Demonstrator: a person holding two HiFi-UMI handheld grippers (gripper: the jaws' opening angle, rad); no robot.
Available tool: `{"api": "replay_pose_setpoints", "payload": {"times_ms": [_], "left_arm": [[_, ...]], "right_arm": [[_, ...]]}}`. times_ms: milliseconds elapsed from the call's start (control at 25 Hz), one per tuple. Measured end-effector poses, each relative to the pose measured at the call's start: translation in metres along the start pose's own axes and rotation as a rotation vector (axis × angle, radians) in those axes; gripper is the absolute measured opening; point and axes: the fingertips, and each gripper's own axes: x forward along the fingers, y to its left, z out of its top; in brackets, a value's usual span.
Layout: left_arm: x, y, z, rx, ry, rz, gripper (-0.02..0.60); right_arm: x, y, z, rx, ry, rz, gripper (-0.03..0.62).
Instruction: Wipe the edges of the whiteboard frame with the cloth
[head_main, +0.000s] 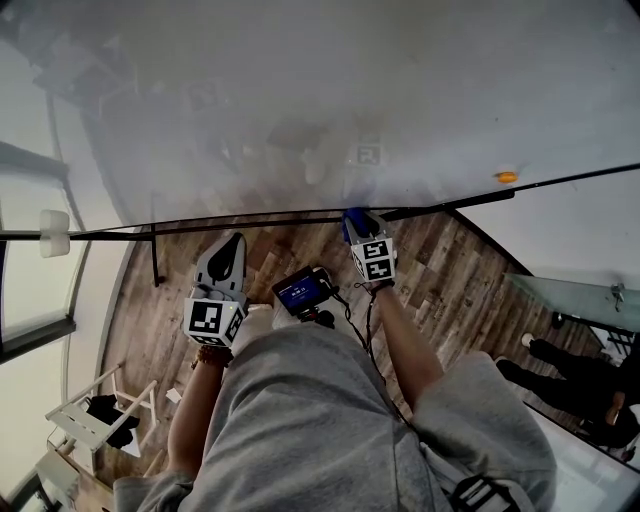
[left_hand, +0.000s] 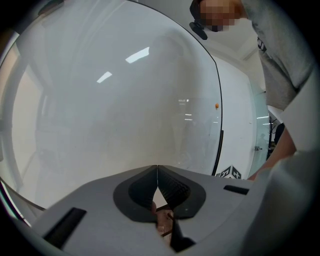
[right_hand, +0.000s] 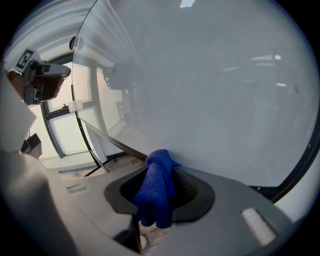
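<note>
Clothing: a loose grey short-sleeved top. The left hand-held gripper has a light grey moulded shell with rectangular black slots. Its black ribbed pads sit in a dark rounded recess. The right hand-held gripper has the same grey shell and dark recess. The left marker cube and right marker cube are white with black square markers. A small black device shows a lit blue screen, and a thin black cable leads off it.
</note>
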Motion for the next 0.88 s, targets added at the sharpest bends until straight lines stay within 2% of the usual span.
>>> {"api": "replay_pose_setpoints", "payload": {"times_ms": [480,880], "left_arm": [[0.002,0.025,-0.002,-0.003,0.003,-0.01,0.011],[-0.002,0.031,-0.016,-0.04,-0.005,-0.026,0.011]], "right_arm": [[0.005,0.015,0.007,0.01,0.017,-0.012,0.132],[0.006,0.024,0.009,0.006,0.046,-0.035,0.132]]}}
